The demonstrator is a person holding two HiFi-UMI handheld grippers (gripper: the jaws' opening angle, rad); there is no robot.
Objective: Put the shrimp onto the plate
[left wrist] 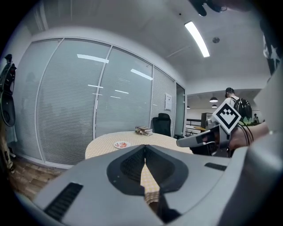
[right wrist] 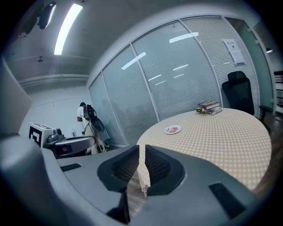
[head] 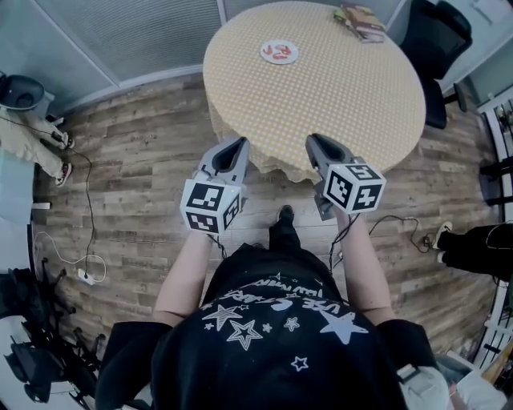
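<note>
Both grippers are idle at the near edge of the table (head: 337,88) and neither is over the work area. The left gripper (head: 238,144) has its jaw tips touching and nothing between them. The right gripper (head: 314,141) shows only a thin slit at the tips, also empty. The plate (head: 263,53) sits on the far-left side of the checkered cloth, well apart from both grippers. There are red pieces on it that read as the shrimp (head: 280,54), though they're too small to count or confirm. I see no loose shrimp anywhere on the cloth in any view. The only other item up there is a stack of books (head: 361,20) at the far right edge. My read is that the placement is either already done or the run hasn't reached a pick, since neither claw carries anything. If more shrimp are meant to go on, I can't find them here. What's left looks like nothing, or a check of the plate from closer in.
</note>
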